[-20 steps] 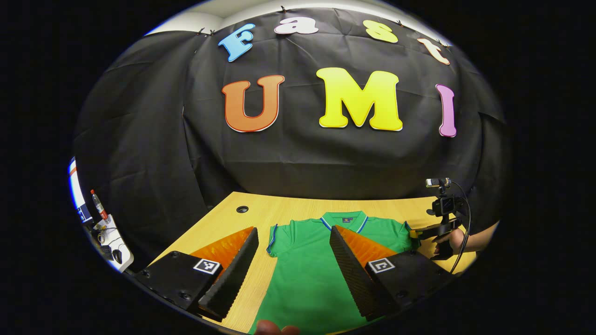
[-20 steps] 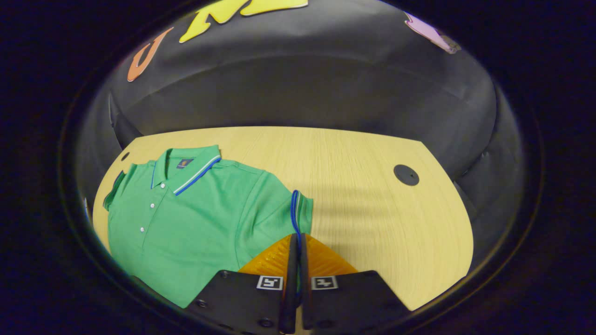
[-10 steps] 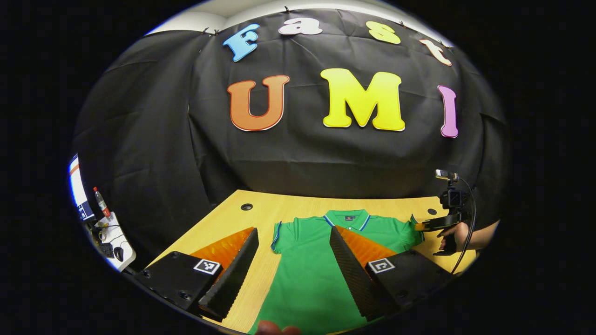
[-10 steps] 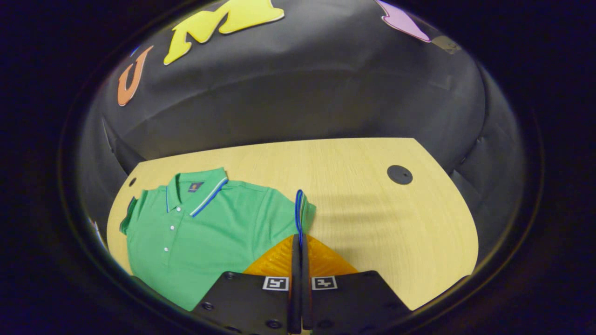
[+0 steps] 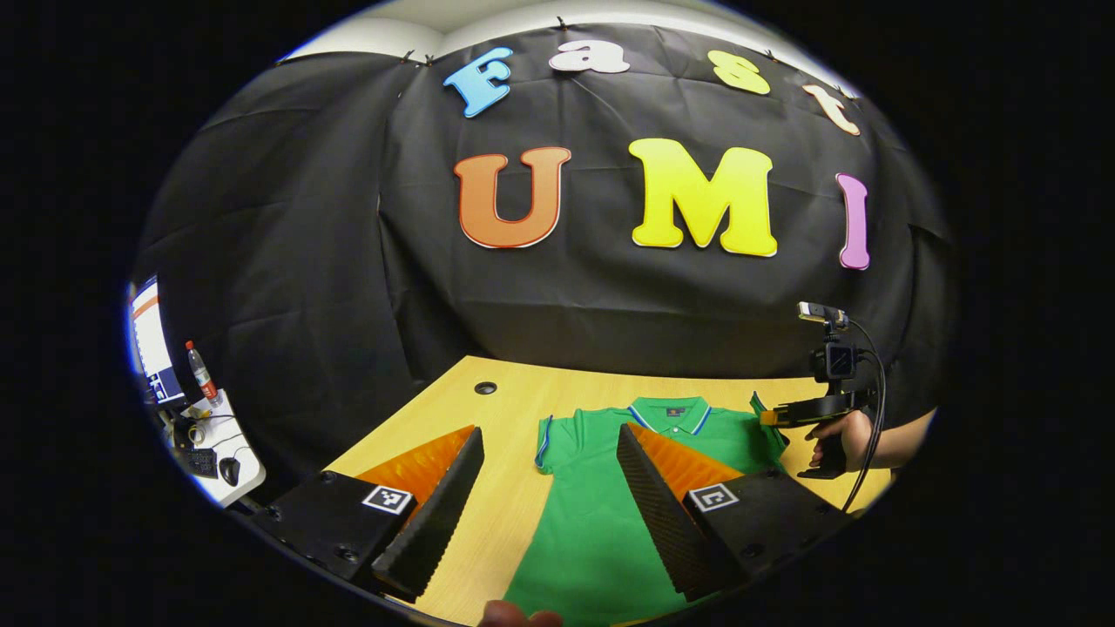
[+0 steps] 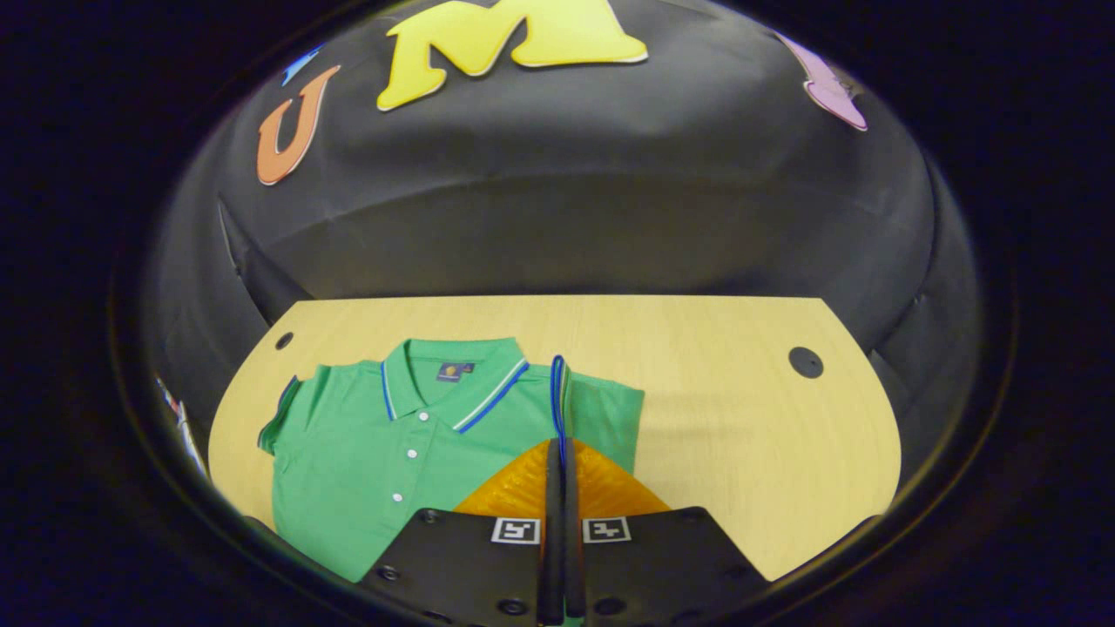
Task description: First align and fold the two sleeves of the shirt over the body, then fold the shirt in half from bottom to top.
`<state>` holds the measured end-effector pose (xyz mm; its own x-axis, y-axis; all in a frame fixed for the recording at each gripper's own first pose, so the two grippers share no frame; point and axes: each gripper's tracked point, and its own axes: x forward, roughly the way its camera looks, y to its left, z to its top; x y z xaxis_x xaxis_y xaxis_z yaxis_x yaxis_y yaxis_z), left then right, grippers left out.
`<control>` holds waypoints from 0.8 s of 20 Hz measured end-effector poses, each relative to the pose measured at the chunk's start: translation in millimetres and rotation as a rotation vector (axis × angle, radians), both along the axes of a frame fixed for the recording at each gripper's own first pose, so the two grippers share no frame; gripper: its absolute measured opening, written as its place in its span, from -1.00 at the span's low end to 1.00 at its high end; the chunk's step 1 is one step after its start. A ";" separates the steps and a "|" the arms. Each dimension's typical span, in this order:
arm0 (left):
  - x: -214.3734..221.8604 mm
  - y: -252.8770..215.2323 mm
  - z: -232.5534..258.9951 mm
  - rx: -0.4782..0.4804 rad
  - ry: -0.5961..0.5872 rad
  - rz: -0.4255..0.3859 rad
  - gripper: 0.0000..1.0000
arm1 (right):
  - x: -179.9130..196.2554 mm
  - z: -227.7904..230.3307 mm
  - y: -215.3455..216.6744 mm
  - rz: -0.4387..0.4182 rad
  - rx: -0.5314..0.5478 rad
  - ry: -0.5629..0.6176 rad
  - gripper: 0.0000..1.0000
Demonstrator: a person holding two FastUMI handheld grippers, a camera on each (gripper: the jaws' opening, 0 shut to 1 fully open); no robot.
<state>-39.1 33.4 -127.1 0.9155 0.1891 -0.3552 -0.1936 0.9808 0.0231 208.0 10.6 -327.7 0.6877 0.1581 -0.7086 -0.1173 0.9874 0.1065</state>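
A green polo shirt (image 5: 601, 514) (image 6: 375, 461) with blue-and-white collar trim lies flat on the wooden table (image 6: 723, 409), collar toward the far wall. In the right gripper view my right gripper (image 6: 557, 448) is shut on the blue-edged cuff of the shirt's right sleeve (image 6: 557, 392), which stands lifted and drawn over the shoulder toward the collar. The same gripper (image 5: 771, 418), held by a hand (image 5: 849, 435), appears at the shirt's right shoulder in the left gripper view. My left gripper (image 5: 549, 444) hovers open above the shirt's lower left, nothing between its fingers. The left sleeve (image 5: 549, 431) lies flat.
Round cable holes sit in the table's far corners (image 5: 485, 387) (image 6: 805, 362). A side desk (image 5: 218, 444) with a bottle and small items stands beyond the table's left edge. A fingertip (image 5: 518, 616) shows at the bottom of the left gripper view.
My right gripper has lifted the right sleeve cuff and carried it inward toward the collar. The left gripper has drifted slightly left and stayed open.
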 end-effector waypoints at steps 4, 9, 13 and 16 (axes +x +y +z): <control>-5.7 26.2 4.5 0.016 -0.005 0.006 0.97 | -5.9 0.5 28.1 0.023 0.022 0.017 -0.75; -5.9 44.4 7.1 -0.017 -0.027 -0.014 0.98 | -22.7 41.4 33.1 0.025 0.017 -0.056 0.48; 3.8 49.2 3.6 -0.037 -0.041 -0.056 0.98 | -51.2 89.3 28.6 0.024 0.005 -0.130 0.67; 16.1 44.7 -8.5 -0.072 -0.031 -0.133 0.98 | -83.9 130.0 18.6 0.037 -0.020 -0.192 0.72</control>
<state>-23.1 78.1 -135.5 0.9416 0.0403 -0.3343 -0.0613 0.9967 -0.0524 124.1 29.2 -197.6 0.8045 0.1729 -0.5682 -0.1695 0.9837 0.0595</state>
